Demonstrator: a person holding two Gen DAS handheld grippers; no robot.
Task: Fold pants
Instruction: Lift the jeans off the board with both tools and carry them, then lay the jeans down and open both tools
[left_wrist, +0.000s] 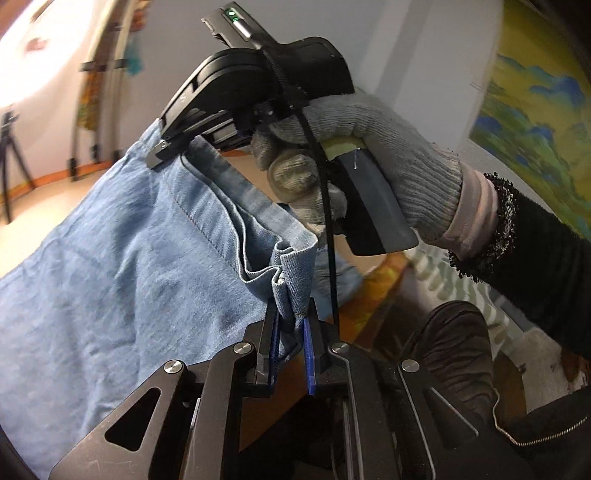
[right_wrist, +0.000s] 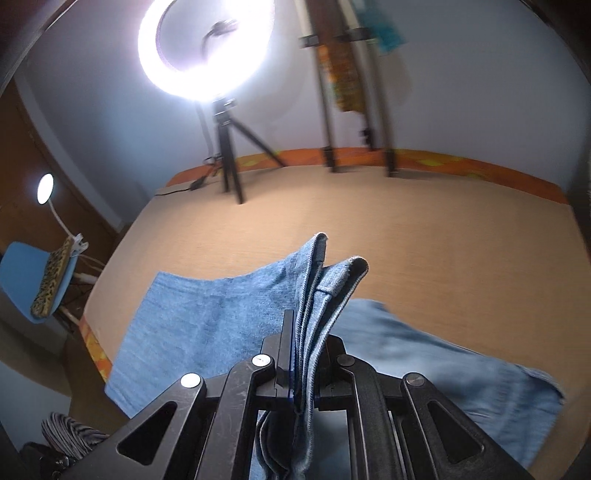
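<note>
Soft, limp light-blue denim pants (right_wrist: 207, 317), pinched at the layered waistband by left tool (left_wrist: 291, 332) and right tool (right_wrist: 304, 354), drape over the tan tabletop (right_wrist: 424, 229).

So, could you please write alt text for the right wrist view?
The right gripper pinches a bunched edge of light blue denim pants, the rest draped over a tan table. Behind stands a bright ring light on a black tripod.
</note>
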